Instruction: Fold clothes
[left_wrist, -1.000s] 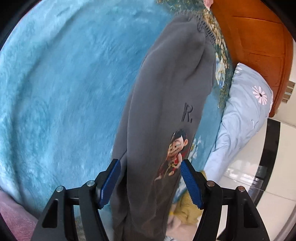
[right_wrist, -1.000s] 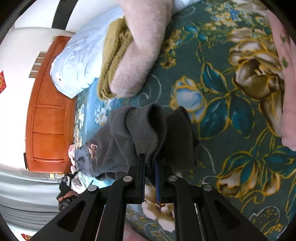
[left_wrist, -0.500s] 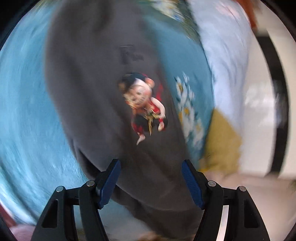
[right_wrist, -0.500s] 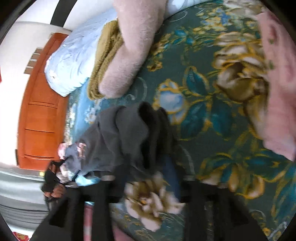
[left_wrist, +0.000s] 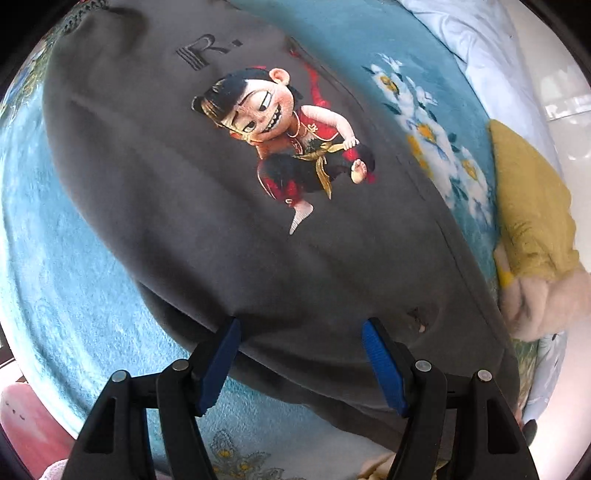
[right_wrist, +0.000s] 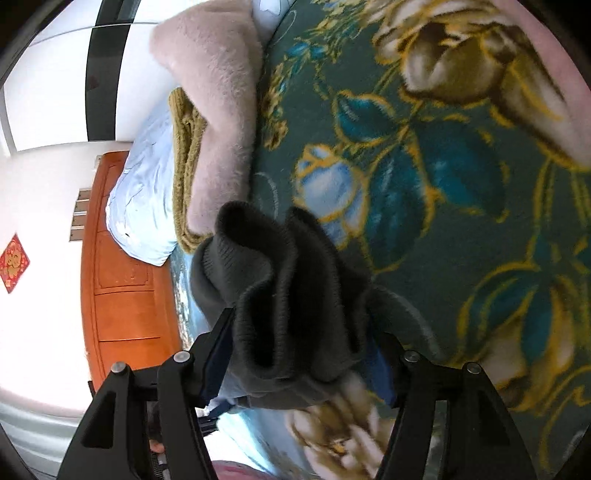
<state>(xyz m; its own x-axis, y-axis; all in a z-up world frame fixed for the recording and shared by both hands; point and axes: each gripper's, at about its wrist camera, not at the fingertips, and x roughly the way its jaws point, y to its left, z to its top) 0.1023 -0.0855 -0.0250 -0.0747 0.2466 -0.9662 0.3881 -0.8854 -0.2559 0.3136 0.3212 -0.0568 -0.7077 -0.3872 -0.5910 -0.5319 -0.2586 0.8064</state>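
Sweatpants are spread on the blanket; folded garments are stacked to their right, beside a pillow.

Soft, matt fleece on the grey sweatshirt, its cuff ribbed knit. Beneath it, a plush blue blanket. Upper left of the right view, fluffy pink cloth; lower left, glossy orange wood.

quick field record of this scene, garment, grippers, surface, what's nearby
garment: grey pants with cartoon print, lying on the bed
left gripper: open, at the pants' edge
right gripper: open, ribbed cuffs bunched between the fingers
surface: blue blanket, floral blanket
nearby: folded pink and mustard clothes, pillow
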